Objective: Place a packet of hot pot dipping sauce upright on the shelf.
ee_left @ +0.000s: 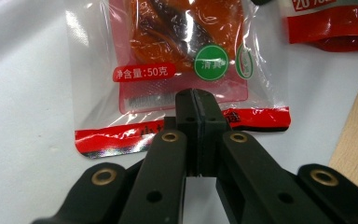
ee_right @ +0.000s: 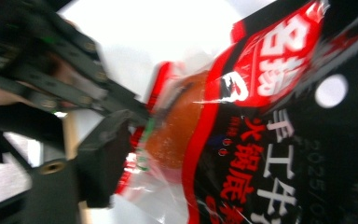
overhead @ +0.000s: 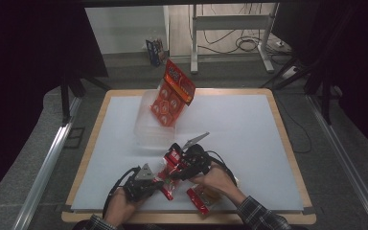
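Lying flat, snack pouch (ee_left: 182,56) points lengthwise away from left gripper (ee_left: 196,100)

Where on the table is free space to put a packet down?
The white table top is bare right of the clear container and orange bag, and along its left edge. It is crowded at the near middle, where both grippers meet over red packets.

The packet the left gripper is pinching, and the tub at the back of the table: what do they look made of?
Packet: thin glossy plastic film, it seems, with clear panels showing orange contents, glare and wrinkles, and a flat red sealed edge under the left gripper. Tub: probably clear rigid plastic, since the white table shows through its walls.
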`<state>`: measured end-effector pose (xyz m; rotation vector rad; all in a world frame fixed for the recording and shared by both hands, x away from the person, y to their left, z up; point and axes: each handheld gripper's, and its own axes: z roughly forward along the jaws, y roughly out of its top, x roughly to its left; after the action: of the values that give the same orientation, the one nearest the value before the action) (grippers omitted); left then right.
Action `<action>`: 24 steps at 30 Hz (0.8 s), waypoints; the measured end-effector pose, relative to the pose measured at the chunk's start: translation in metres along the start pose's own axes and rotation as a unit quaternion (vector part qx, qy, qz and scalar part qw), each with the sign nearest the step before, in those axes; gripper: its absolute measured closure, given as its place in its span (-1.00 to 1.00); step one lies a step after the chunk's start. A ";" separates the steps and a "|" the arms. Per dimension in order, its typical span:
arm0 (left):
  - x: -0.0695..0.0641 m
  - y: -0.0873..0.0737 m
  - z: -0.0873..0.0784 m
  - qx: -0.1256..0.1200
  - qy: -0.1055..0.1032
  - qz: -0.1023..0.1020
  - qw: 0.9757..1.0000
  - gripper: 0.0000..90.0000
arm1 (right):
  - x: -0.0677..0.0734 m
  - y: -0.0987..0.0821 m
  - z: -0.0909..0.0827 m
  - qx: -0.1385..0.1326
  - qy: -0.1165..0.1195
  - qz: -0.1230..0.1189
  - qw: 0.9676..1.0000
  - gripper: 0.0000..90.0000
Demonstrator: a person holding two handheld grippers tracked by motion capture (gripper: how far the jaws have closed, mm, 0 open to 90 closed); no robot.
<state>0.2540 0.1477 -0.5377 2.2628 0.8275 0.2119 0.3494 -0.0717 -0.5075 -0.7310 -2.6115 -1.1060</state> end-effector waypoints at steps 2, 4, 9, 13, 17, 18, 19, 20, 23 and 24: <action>0.000 0.000 0.000 -0.001 0.001 0.002 1.000 1.00 | 0.004 0.002 0.003 0.003 0.016 -0.002 1.000 -0.29; 0.000 0.000 -0.001 0.001 0.000 0.005 1.000 1.00 | 0.009 0.004 0.007 0.007 0.009 -0.011 1.000 -0.09; 0.001 -0.002 -0.002 -0.004 -0.001 0.009 1.000 0.95 | 0.008 0.004 0.005 -0.010 0.011 0.001 1.000 0.25; 0.002 -0.002 -0.003 -0.003 -0.004 0.014 1.000 0.84 | 0.006 0.003 0.007 -0.024 0.029 0.022 0.999 0.43; 0.002 -0.002 -0.007 -0.015 -0.018 0.009 1.000 0.50 | 0.007 0.006 0.004 -0.024 0.040 0.035 0.998 0.52; 0.003 -0.002 -0.008 -0.019 -0.022 0.003 1.000 0.33 | 0.008 0.007 0.002 -0.026 0.037 0.030 0.999 0.52; 0.003 -0.002 -0.008 -0.025 -0.022 -0.002 0.999 0.27 | 0.010 0.008 0.000 -0.027 0.031 0.022 0.999 0.52; 0.003 -0.002 -0.010 -0.030 -0.020 -0.003 0.999 0.23 | 0.011 0.009 -0.002 -0.027 0.028 0.017 0.999 0.52; 0.003 -0.002 -0.014 -0.051 -0.013 -0.003 0.999 0.04 | 0.015 0.011 -0.009 -0.031 0.012 -0.001 0.999 0.53; 0.003 -0.002 -0.015 -0.055 -0.011 -0.003 0.998 -0.01 | 0.016 0.012 -0.012 -0.032 0.010 -0.005 0.999 0.53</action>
<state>0.2496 0.1587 -0.5279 2.1560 0.7918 0.2252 0.3419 -0.0676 -0.4860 -0.7171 -2.5774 -1.1981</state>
